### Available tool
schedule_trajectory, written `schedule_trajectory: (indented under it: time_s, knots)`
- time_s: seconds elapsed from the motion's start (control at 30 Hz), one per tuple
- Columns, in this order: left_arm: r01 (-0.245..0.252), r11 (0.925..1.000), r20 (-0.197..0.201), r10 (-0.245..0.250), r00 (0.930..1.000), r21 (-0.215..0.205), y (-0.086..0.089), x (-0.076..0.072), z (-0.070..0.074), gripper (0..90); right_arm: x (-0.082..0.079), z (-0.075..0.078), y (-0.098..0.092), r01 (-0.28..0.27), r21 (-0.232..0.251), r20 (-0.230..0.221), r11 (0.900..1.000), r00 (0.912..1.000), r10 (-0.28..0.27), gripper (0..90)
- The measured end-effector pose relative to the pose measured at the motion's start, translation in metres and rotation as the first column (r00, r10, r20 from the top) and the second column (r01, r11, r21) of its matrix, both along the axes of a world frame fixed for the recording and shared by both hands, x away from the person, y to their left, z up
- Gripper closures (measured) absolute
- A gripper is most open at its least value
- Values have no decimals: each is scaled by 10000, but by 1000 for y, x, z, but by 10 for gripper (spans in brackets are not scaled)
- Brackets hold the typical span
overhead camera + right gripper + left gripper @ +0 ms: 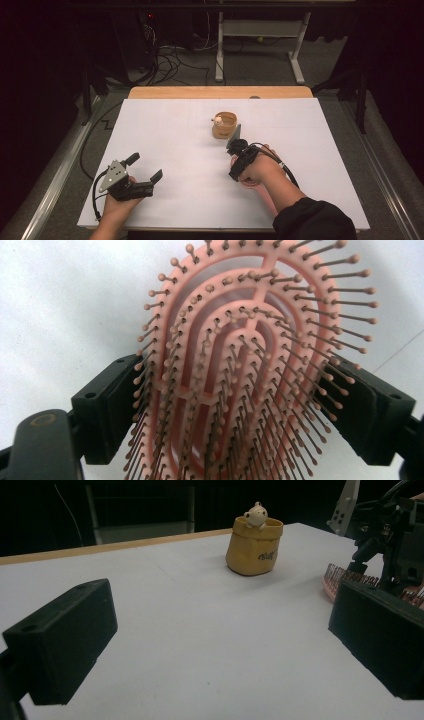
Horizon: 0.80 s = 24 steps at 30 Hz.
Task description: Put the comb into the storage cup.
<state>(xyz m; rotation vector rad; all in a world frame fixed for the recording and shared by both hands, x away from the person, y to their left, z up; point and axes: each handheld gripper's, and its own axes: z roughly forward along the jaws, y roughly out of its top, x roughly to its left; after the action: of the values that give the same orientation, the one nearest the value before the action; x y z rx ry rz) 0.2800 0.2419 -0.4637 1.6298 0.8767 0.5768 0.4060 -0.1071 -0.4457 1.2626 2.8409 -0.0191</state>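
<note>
A pink hairbrush (pixel 240 340) lies bristles-up on the white table top (pixel 175 150). My right gripper (pixel 235 410) points down over it, and its black jaws press against the bristles on both sides of the brush head. From the left gripper view, the brush (pixel 345 580) shows under the right gripper (pixel 385 535). In the high view the right gripper (pixel 239 152) sits just in front of a yellow-brown cup (pixel 224 125) with a small pale toy figure (pixel 256 516) on its rim. My left gripper (pixel 146 167) rests at the near left, jaws wide apart, nothing between them.
The cup (pixel 252 547) stands at the middle of the table toward the far edge. A wooden strip (pixel 220 92) runs along the far side. Beyond it the floor carries cables (pixel 170 60) and a white desk frame (pixel 260 30).
</note>
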Motion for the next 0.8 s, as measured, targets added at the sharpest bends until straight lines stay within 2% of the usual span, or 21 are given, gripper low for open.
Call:
schedule_trajectory:
  time_s: [0.27, 0.33, 0.53, 0.8]
  knots:
    - [-6, 10000, -1, 6, 10000, 17, 0, 0, 0, 0, -3, 2, -1, 43, 112, 128, 9999, 9999, -44, 196]
    - [-7, 10000, -1, 7, 10000, 23, 0, 0, 0, 0, -2, 2, -2, -155, 145, 191, 9998, 9997, 153, 201]
    - [-22, 10000, -16, 22, 10000, 42, 0, 0, 0, 0, -2, 2, -2, -191, 158, 178, 9997, 9997, 188, 206]
    - [-39, 10000, -20, 39, 10000, 10, 1, 1, 0, 0, -3, 3, 0, -565, 104, 325, 9983, 9979, 562, 207]
